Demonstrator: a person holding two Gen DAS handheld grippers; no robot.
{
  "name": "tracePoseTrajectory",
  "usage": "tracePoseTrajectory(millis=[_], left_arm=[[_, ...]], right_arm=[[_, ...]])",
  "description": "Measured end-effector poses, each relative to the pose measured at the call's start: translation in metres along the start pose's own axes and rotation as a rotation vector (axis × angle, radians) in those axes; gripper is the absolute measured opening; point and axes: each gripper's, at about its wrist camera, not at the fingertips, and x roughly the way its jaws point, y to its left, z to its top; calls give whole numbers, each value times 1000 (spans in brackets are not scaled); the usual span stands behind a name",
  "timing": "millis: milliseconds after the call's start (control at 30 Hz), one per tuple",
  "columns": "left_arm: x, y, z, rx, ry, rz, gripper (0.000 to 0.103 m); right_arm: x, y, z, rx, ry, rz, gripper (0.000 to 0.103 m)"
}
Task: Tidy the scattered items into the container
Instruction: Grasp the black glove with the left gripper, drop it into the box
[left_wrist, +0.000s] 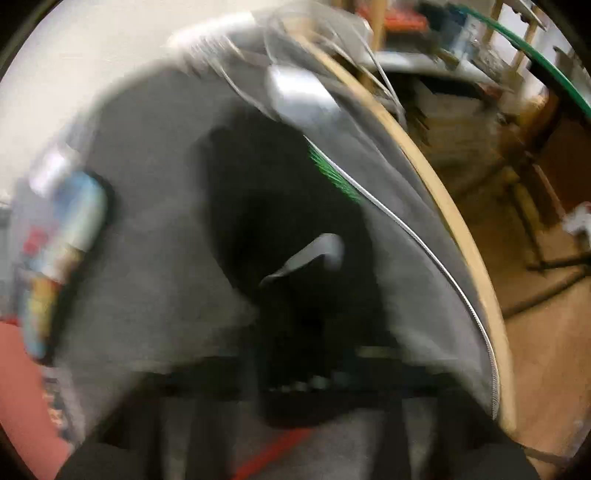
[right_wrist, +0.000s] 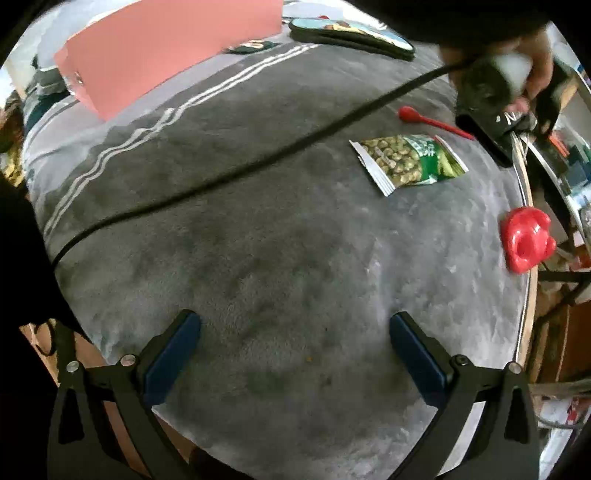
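Note:
In the right wrist view my right gripper (right_wrist: 295, 347) is open and empty, low over the grey cloth (right_wrist: 258, 240). A green snack packet (right_wrist: 410, 162) lies flat ahead to the right. A red spoon (right_wrist: 432, 120) lies beyond it and a red plastic piece (right_wrist: 526, 240) sits at the right table edge. The pink container (right_wrist: 166, 48) stands at the far left. The left gripper (right_wrist: 491, 110), held by a hand, is at the far right by the spoon. The left wrist view is heavily blurred; a dark shape (left_wrist: 295, 258) fills the middle and its fingers cannot be made out.
A black cable (right_wrist: 240, 170) runs across the cloth. A flat colourful pouch (right_wrist: 351, 33) lies at the far edge; a colourful packet (left_wrist: 62, 251) shows at the left of the blurred view. The wooden table rim (right_wrist: 530, 314) runs along the right, with clutter beyond it.

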Motion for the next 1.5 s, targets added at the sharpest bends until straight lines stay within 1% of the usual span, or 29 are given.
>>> tracePoseTrajectory(millis=[33,100,167,200,233,300,367,400,433,500,633,700,800,933,1000,1033,1067,1100,1133,1167,1233,1267,1300,1333,1367,1400,1433,1467,1500], left_arm=[[-6,3,-1,-17,-16,-12,7],[-24,9,-6,-47,-39,-49,6],[-48,19,-13,-88,-87,-100,6],[-70,27,-20,-108,-129,-119,6],[-83,32,-23,-115,-153,-118,6],[-125,47,-40,-124,-225,-115,6],[-167,65,-58,-138,-301,-107,6],[-192,81,-70,-160,-345,-105,6],[-217,100,-84,-181,-395,-98,6],[-254,136,-105,-230,-486,-78,6],[-315,211,-143,-368,-623,-12,6],[-339,249,-164,-443,-683,53,6],[-351,293,-187,-524,-697,125,6],[-330,344,-206,-650,-624,180,8],[-315,363,-212,-710,-558,245,16],[-310,371,-213,-733,-527,297,28],[-307,373,-212,-745,-518,336,46],[-309,376,-214,-762,-522,403,56],[-308,371,-214,-764,-536,427,69],[-313,369,-214,-753,-560,451,73],[-319,352,-209,-704,-591,501,77],[-322,342,-205,-664,-611,523,83],[-323,327,-198,-595,-633,534,86],[-320,307,-188,-491,-645,535,89],[-315,297,-182,-420,-644,530,93],[-307,281,-172,-319,-640,516,95],[-296,263,-162,-226,-629,494,96],[-278,241,-149,-119,-598,465,96],[-265,226,-138,-47,-573,446,96]], right_arm=[[-1,-2,-1,-6,-7,6,103],[-3,-5,-5,-28,-29,11,103],[-5,-5,-8,-37,-42,7,103],[-7,-3,-8,-37,-43,4,103],[-9,0,-9,-39,-44,2,103],[-10,1,-11,-38,-40,-3,103],[-4,2,-10,-41,-33,-11,103],[-4,1,-10,-42,-29,-18,103],[-8,13,-17,-43,-28,-27,103],[-8,17,-18,-43,-27,-44,103],[-1,18,-12,-35,-31,-55,103],[-1,19,-13,-30,-29,-59,103],[3,20,-7,-24,-9,-76,103],[4,25,-4,-21,10,-102,103],[6,26,-3,-32,12,-99,103],[6,25,-3,-31,12,-93,103],[6,24,-4,-25,12,-82,103],[6,23,-3,-21,14,-75,103],[6,22,-4,-20,16,-72,103],[6,22,-4,-20,16,-73,103],[5,23,-5,-21,17,-79,103],[4,23,-5,-19,18,-81,103],[4,23,-5,-18,20,-81,103],[4,23,-5,-18,22,-81,103],[4,23,-5,-17,25,-79,103],[4,23,-5,-17,28,-78,103],[4,23,-4,-17,32,-80,103],[4,23,-4,-17,36,-84,103],[4,24,-4,-17,37,-86,103]])
